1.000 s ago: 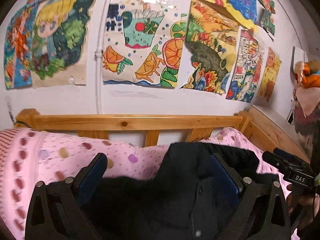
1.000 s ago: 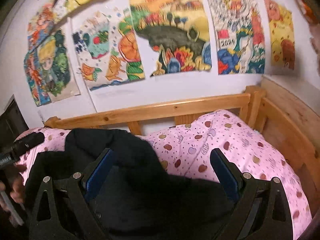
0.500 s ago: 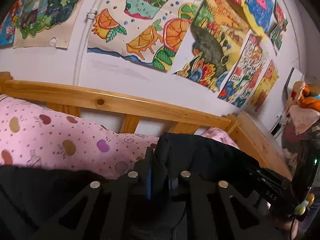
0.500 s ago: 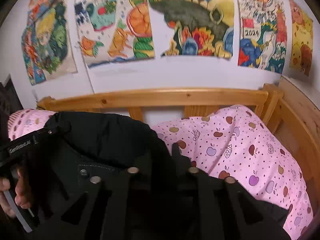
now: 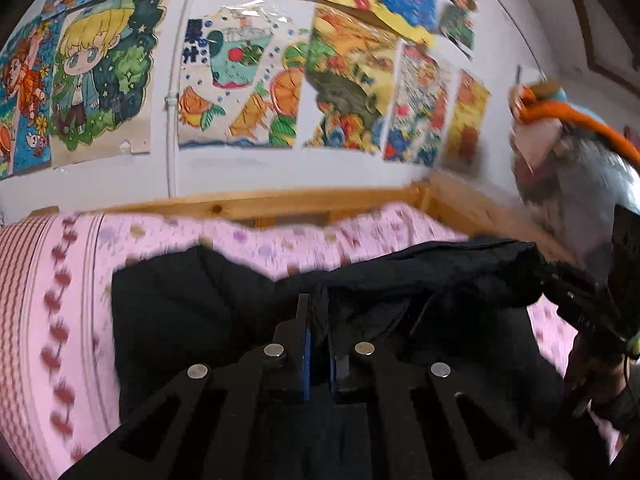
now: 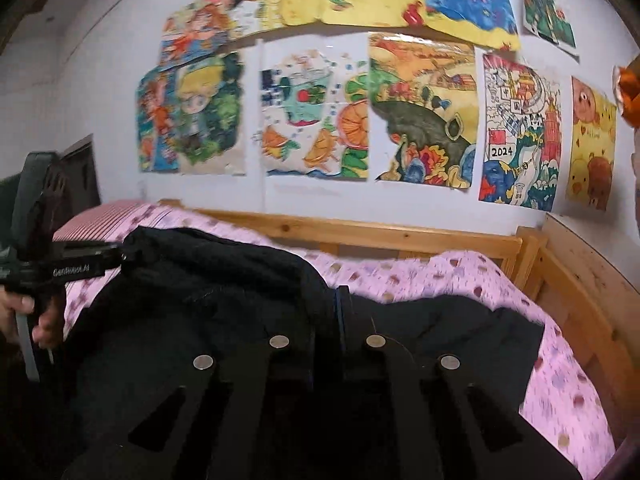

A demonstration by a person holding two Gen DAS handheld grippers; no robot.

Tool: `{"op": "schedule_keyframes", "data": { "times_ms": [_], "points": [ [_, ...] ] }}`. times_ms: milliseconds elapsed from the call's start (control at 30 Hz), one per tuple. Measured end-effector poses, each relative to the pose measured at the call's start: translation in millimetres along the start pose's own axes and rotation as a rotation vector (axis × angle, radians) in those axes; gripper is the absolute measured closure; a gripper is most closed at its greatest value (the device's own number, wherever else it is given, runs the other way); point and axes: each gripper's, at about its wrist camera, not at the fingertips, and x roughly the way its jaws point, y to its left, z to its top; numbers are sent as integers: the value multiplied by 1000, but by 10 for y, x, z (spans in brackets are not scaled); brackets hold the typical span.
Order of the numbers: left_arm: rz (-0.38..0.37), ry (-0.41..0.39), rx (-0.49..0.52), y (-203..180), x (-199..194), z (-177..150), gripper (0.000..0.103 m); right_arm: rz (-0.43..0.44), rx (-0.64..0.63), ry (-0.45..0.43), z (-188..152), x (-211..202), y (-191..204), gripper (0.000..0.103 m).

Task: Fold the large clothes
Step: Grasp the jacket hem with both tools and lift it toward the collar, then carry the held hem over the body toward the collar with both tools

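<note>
A large black garment (image 5: 192,300) lies on a pink dotted bed sheet (image 5: 60,320). My left gripper (image 5: 318,320) is shut on a fold of the black cloth and holds it lifted above the bed. My right gripper (image 6: 328,312) is shut on another part of the same garment (image 6: 208,280), which is stretched between the two. The right gripper also shows at the right of the left wrist view (image 5: 580,300), and the left gripper at the left of the right wrist view (image 6: 80,268). Part of the garment is hidden under both grippers.
A wooden bed rail (image 6: 400,232) runs along the far side, with a wooden end board (image 6: 580,280) at the right. The wall behind holds several colourful drawings (image 6: 312,120). A heap of clothes or toys (image 5: 568,152) stands at the right.
Both grippers were open over the garment one second ago; they have shut on it and lifted it. The views have pulled back and up from the bed.
</note>
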Motion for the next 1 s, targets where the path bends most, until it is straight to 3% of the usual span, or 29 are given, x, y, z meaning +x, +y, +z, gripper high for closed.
{"op": "schedule_keyframes", "data": {
  "times_ms": [200, 300, 533, 633, 733, 767, 800, 833, 900, 1000],
  "points": [
    [-36, 123, 53, -51, -38, -509, 98, 26, 52, 121, -606, -96, -25, 97],
    [0, 182, 102, -100, 125, -651, 98, 14, 54, 171, -780, 31, -39, 97],
    [53, 237, 164, -137, 420, -858, 97, -9, 47, 255, -1047, 329, -25, 97],
    [20, 209, 146, -106, 342, -830, 94, 17, 74, 237, -990, 250, -57, 97],
    [-91, 137, 50, 45, 88, -787, 86, 38, 83, 189, -923, 20, -85, 90],
    [-106, 120, 29, 93, 15, -781, 82, 43, 77, 166, -914, -67, -101, 77],
    [-109, 94, 0, 167, -98, -768, 71, 43, 66, 131, -910, -179, -117, 58],
    [-102, 70, -17, 213, -174, -757, 59, 35, 56, 91, -899, -305, -139, 48],
    [-85, 11, -50, 296, -322, -722, 48, 14, 30, 37, -837, -474, -161, 42],
    [-54, -69, -66, 337, -441, -530, 48, -43, -30, -10, -596, -494, -179, 42]
  ]
}}
